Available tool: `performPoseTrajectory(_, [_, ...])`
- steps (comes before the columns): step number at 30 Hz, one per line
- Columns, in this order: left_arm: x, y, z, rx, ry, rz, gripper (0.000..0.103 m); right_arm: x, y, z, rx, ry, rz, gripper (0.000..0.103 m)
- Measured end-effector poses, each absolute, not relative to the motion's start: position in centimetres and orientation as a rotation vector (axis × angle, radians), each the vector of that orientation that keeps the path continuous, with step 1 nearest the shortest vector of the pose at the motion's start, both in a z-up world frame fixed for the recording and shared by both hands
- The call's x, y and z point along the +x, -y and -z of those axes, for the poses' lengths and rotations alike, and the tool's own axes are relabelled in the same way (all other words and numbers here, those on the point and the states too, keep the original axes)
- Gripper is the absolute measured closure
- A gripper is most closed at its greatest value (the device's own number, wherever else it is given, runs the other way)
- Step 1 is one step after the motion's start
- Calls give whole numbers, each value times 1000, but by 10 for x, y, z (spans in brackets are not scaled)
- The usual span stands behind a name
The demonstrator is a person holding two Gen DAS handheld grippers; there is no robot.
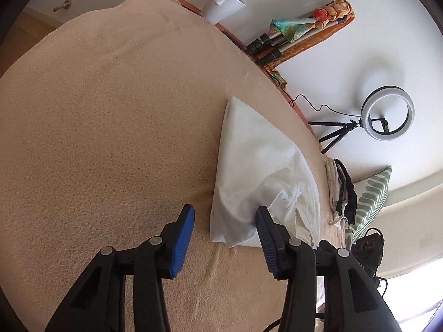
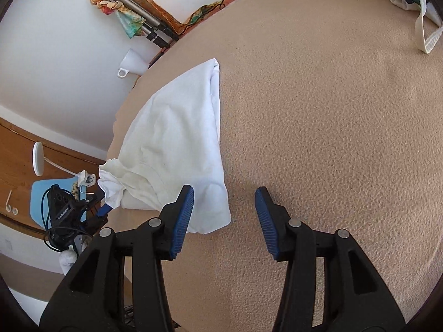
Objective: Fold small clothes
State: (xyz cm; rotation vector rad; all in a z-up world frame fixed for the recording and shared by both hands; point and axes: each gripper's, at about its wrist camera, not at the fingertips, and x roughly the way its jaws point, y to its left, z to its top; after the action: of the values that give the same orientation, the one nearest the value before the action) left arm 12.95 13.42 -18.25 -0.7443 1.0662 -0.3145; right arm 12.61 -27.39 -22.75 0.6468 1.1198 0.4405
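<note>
White garment [image 1: 249, 166]: near corner hidden behind the left tool's right finger [image 1: 267, 238]; in the right wrist view its lower edge is covered by the right tool's left finger [image 2: 181, 218].
Clothes pile [image 1: 342, 193]: stacked edge-on at the table [image 1: 110, 110] edge; single items cannot be told apart.
Strap [image 2: 425, 31]: its garment is cut off by the frame's top right.
Dark device [image 2: 65, 210]: small lettering, unreadable.
Pillow [image 1: 371, 202]: partly behind the pile.

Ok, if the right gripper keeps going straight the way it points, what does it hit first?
Probably the bare beige cover: the right gripper, jaws open and empty, points down at it. The white garment lies just off its left finger, though depth is unclear.
</note>
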Motion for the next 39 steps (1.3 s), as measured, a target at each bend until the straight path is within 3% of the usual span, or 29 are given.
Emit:
performPoseTrajectory(1, [128,-131,181,-722,-1065,329,73,127,272,228,654,-1126,-455,54])
performPoseTrajectory(2, [127,-128,180,-703,-1064,339,76,127,271,229,658,-1130,-467,56])
performPoseTrajectory(4, [122,-128,178,-668,-1056,336,76,128,267,229,658,-1138,-504,84])
performPoseTrajectory(7, [117,-140,176,-696,-1034,337,74,127,262,223,592,-1127,-477,89])
performPoseTrajectory(8, [117,-147,175,-728,-1024,326,70,127,261,220,575,-1118,-475,90])
performPoseTrajectory(12, [125,-164,179,-823,-1010,237,68,125,261,211,576,-1097,-488,90])
performPoseTrajectory(16, [139,-140,182,-740,-1068,265,64,127,252,212,541,-1105,-480,90])
performPoseTrajectory(22, [124,-112,181,-391,-1115,260,72,124,253,211,501,-1104,-464,90])
performPoseTrajectory(25, [115,-132,185,-474,-1113,257,72,123,261,208,520,-1095,-454,90])
performPoseTrajectory(27, [113,-145,186,-554,-1098,251,68,124,268,210,579,-1109,-463,81])
performPoseTrajectory(29, [112,-152,188,-635,-1092,256,57,124,272,213,616,-1114,-469,69])
performPoseTrajectory(31, [113,-155,194,-722,-1102,267,51,125,271,217,628,-1129,-475,68])
performPoseTrajectory(33, [115,-152,201,-786,-1115,289,52,126,267,224,657,-1152,-495,68])
performPoseTrajectory(34, [116,-149,201,-791,-1105,290,56,126,266,227,670,-1164,-505,68])
performPoseTrajectory(35, [116,-146,201,-790,-1108,304,77,126,264,230,682,-1169,-515,68])
performPoseTrajectory(36, [118,-142,203,-795,-1126,326,87,126,262,231,689,-1168,-525,68])
performPoseTrajectory(38, [117,-137,202,-784,-1126,320,97,125,262,231,714,-1163,-555,77])
performPoseTrajectory(39, [116,-135,200,-762,-1120,312,98,125,262,230,730,-1162,-567,87])
